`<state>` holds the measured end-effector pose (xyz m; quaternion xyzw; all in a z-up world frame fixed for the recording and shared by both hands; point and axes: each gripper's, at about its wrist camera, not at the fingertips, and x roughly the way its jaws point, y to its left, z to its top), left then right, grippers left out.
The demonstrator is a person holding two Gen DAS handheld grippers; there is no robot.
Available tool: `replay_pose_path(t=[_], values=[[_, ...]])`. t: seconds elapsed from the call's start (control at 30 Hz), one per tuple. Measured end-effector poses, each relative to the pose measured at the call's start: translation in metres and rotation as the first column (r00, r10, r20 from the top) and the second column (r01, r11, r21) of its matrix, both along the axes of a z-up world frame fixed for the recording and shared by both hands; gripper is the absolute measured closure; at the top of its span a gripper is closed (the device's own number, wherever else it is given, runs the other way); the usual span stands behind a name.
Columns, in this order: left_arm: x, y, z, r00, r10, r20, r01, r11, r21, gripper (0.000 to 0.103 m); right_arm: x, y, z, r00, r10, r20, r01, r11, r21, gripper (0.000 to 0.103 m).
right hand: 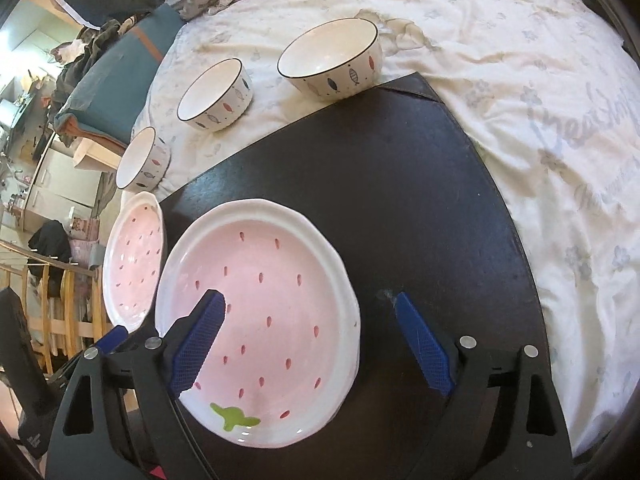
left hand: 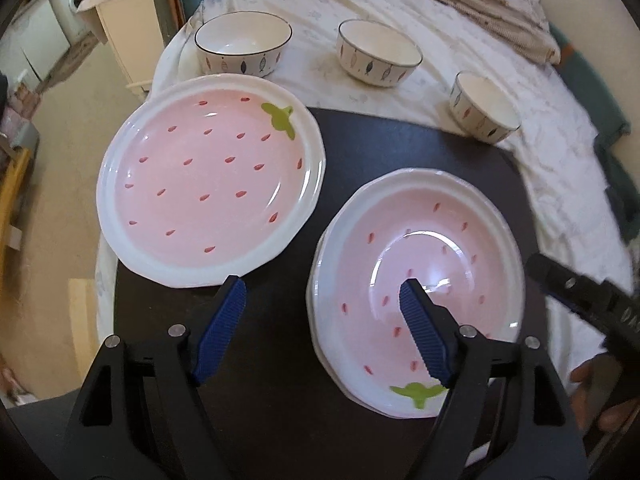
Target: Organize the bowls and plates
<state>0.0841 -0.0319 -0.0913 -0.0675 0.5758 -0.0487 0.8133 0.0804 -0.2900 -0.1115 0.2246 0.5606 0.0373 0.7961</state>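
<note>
Both grippers hang open over a dark board (left hand: 280, 360) laid on a bed w/ a pale floral sheet (right hand: 520, 80). Left gripper (left hand: 322, 298) has nothing between its blue pads; its right finger sits above the near-right strawberry plate (left hand: 420, 280), which looks stacked on another plate (a second rim shows under its left edge). Right gripper (right hand: 308, 308) straddles that same plate's right rim w/o touching. Far left, a second strawberry plate (left hand: 208, 176) overhangs the board's edge. Three fish-pattern bowls (left hand: 244, 46) (left hand: 380, 54) (left hand: 484, 106) sit apart on the sheet, far side of the board.
</note>
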Motion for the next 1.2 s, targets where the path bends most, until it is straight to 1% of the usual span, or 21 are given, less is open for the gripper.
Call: replay_pose_path(t=[0.07, 0.17, 0.3, 0.37, 0.47, 0.57, 0.63, 0.7, 0.83, 0.87, 0.97, 1.0, 1.03, 1.07, 1.13, 1.2], values=[[0.002, 0.003, 0.008, 1.000, -0.003, 0.010, 0.003, 1.000, 0.004, 0.026, -0.002, 0.002, 0.004, 1.000, 0.006, 0.007, -0.006, 1.000, 0.000, 0.013], [0.007, 0.007, 0.019, 1.000, -0.018, 0.013, 0.018, 0.999, 0.042, 0.026, -0.005, 0.007, 0.012, 1.000, 0.018, 0.021, -0.018, 1.000, -0.005, 0.013], [0.016, 0.016, 0.035, 0.999, -0.025, 0.026, 0.024, 0.999, 0.046, 0.026, -0.003, 0.018, 0.025, 0.999, 0.040, 0.029, -0.040, 0.999, 0.008, 0.013], [0.021, 0.021, 0.042, 0.999, -0.038, 0.034, 0.036, 0.998, 0.060, 0.026, -0.002, 0.025, 0.033, 0.998, 0.050, 0.047, -0.050, 0.999, -0.001, 0.013], [0.029, 0.032, 0.051, 0.998, -0.054, 0.040, 0.052, 0.997, 0.058, 0.026, 0.004, 0.036, 0.044, 0.995, 0.060, 0.074, -0.058, 0.998, -0.033, 0.013], [0.036, 0.049, 0.058, 0.997, -0.042, 0.059, 0.037, 0.996, 0.079, 0.026, 0.015, 0.048, 0.050, 0.995, 0.064, 0.070, -0.065, 0.998, 0.002, 0.013], [0.041, 0.065, 0.059, 0.998, -0.018, 0.064, 0.013, 0.997, 0.078, 0.026, 0.023, 0.057, 0.053, 0.995, 0.077, 0.066, -0.078, 0.997, 0.007, 0.013], [0.046, 0.080, 0.056, 0.999, 0.017, 0.045, -0.020, 0.998, 0.064, 0.026, 0.033, 0.066, 0.056, 0.993, 0.096, 0.068, -0.098, 0.995, 0.015, 0.013], [0.053, 0.112, 0.037, 0.993, 0.117, -0.024, -0.116, 0.993, 0.009, 0.026, 0.055, 0.089, 0.056, 0.982, 0.172, 0.075, -0.175, 0.984, 0.033, 0.013], [0.054, 0.123, 0.029, 0.987, 0.151, -0.050, -0.151, 0.989, 0.000, 0.026, 0.062, 0.095, 0.053, 0.979, 0.194, 0.061, -0.196, 0.980, 0.035, 0.013], [0.053, 0.146, 0.012, 0.974, 0.207, -0.091, -0.210, 0.977, -0.020, 0.026, 0.080, 0.111, 0.040, 0.970, 0.240, 0.036, -0.241, 0.969, 0.059, 0.015], [0.053, 0.155, 0.006, 0.969, 0.228, -0.100, -0.231, 0.973, -0.019, 0.026, 0.087, 0.116, 0.034, 0.968, 0.249, 0.016, -0.249, 0.966, 0.070, 0.019], [0.053, 0.160, 0.003, 0.965, 0.241, -0.107, -0.244, 0.970, -0.019, 0.026, 0.092, 0.121, 0.029, 0.965, 0.261, 0.004, -0.260, 0.961, 0.097, 0.020], [0.054, 0.166, -0.002, 0.960, 0.254, -0.118, -0.259, 0.966, -0.026, 0.026, 0.096, 0.126, 0.025, 0.960, 0.279, 0.001, -0.277, 0.954, 0.118, 0.024], [0.056, 0.173, -0.011, 0.957, 0.259, -0.135, -0.267, 0.963, -0.045, 0.026, 0.103, 0.137, 0.016, 0.949, 0.316, -0.019, -0.312, 0.943, 0.114, 0.030], [0.060, 0.178, -0.020, 0.952, 0.265, -0.153, -0.276, 0.959, -0.062, 0.027, 0.110, 0.149, 0.009, 0.935, 0.353, -0.025, -0.348, 0.930, 0.117, 0.041]])
